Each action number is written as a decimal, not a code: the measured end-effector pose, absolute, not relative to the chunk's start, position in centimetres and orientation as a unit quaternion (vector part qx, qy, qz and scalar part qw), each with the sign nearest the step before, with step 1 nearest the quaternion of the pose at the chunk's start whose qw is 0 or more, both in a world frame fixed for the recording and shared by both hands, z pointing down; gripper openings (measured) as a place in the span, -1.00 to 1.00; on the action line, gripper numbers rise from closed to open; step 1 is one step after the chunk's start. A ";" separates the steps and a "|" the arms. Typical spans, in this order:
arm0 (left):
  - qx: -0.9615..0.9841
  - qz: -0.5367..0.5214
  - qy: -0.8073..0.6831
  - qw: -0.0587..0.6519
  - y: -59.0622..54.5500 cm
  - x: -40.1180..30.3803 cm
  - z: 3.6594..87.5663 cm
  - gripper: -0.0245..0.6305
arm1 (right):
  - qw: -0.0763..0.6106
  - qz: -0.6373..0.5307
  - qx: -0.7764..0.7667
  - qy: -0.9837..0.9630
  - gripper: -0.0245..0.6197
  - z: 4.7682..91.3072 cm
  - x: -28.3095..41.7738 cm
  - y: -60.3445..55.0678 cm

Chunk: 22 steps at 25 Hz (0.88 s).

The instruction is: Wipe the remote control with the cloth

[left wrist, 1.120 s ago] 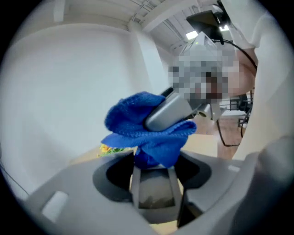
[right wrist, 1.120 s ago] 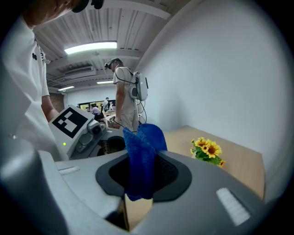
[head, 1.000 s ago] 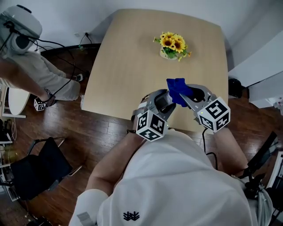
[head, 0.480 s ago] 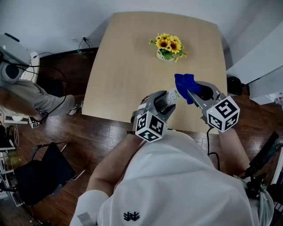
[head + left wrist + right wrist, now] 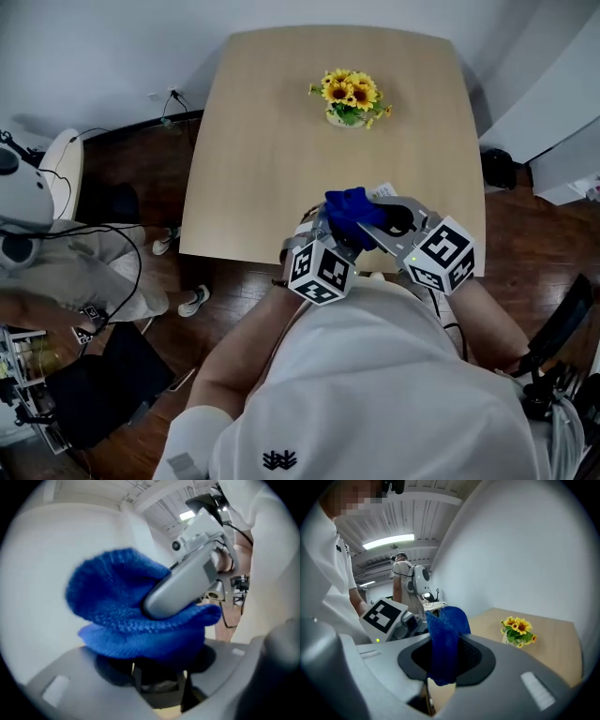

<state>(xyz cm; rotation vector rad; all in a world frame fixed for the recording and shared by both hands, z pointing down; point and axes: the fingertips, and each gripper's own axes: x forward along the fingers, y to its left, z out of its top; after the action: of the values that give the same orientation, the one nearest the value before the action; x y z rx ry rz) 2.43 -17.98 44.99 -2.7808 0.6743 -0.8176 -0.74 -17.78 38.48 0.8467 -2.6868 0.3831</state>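
Observation:
In the head view my left gripper [image 5: 330, 234] is shut on the remote control [image 5: 382, 191], of which only the pale far tip pokes out past the cloth. A blue knitted cloth [image 5: 351, 214] is pinched in my right gripper [image 5: 373, 221] and lies over the remote, just above the table's near edge. The left gripper view shows the cloth [image 5: 136, 616] draped over my left gripper [image 5: 157, 679], with a grey finger of the right gripper [image 5: 185, 583] pressing into it. Seen from the right gripper view, the cloth [image 5: 446, 639] hangs folded between the jaws of the right gripper [image 5: 444, 667].
A small vase of sunflowers [image 5: 349, 97] stands at the far middle of the light wooden table [image 5: 272, 150]. Another person [image 5: 56, 272] with cables is on the floor at the left. A black chair [image 5: 103, 384] stands at lower left.
My right gripper first carried the cloth out to the right, baring the remote, then swung back left. The cloth now covers the remote again. The left gripper has stayed where it was.

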 end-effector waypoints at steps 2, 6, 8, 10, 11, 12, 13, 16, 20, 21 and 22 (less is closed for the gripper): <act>-0.932 -0.275 0.223 0.081 -17.9 2.4 45.1 -0.08 | 0.154 0.135 0.317 -0.926 -0.66 39.0 0.9 -18.6; -0.932 -0.280 0.217 0.076 -18.1 2.4 45.3 -0.08 | 0.158 0.148 0.362 -0.907 -0.66 39.8 4.7 -20.7; -0.932 -0.286 0.211 0.075 -18.0 2.4 45.6 -0.08 | 0.158 0.157 0.386 -0.895 -0.66 40.2 6.8 -21.3; -0.932 -0.290 0.205 0.073 -18.0 2.3 46.1 -0.08 | 0.157 0.164 0.412 -0.882 -0.66 40.7 8.9 -21.7; -0.932 -0.293 0.203 0.071 -18.0 2.1 46.5 -0.08 | 0.157 0.167 0.426 -0.875 -0.66 41.0 10.0 -21.9; -0.931 -0.297 0.201 0.068 -18.0 2.0 47.0 -0.08 | 0.156 0.171 0.439 -0.868 -0.66 41.2 11.0 -22.0; -0.930 -0.302 0.199 0.065 -18.0 1.8 47.5 -0.08 | 0.157 0.175 0.450 -0.861 -0.66 41.5 12.1 -22.0; -0.926 -0.321 0.190 0.053 -18.1 1.2 49.8 -0.08 | 0.156 0.190 0.477 -0.844 -0.66 42.4 14.5 -21.3; -0.916 -0.356 0.183 0.024 -18.7 0.6 54.1 -0.08 | 0.154 0.217 0.493 -0.828 -0.66 44.0 16.3 -19.7; -0.912 -0.366 0.183 0.016 -19.0 0.5 55.2 -0.08 | 0.153 0.223 0.495 -0.826 -0.66 44.4 16.5 -19.3; -0.909 -0.376 0.182 0.009 -19.3 0.4 56.5 -0.08 | 0.154 0.229 0.495 -0.824 -0.66 44.7 16.7 -19.0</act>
<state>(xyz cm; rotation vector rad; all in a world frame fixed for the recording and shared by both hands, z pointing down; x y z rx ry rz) 0.37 -19.32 56.47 -2.8379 0.5669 -1.1745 16.66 -19.00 44.71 1.4183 -2.3625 0.6568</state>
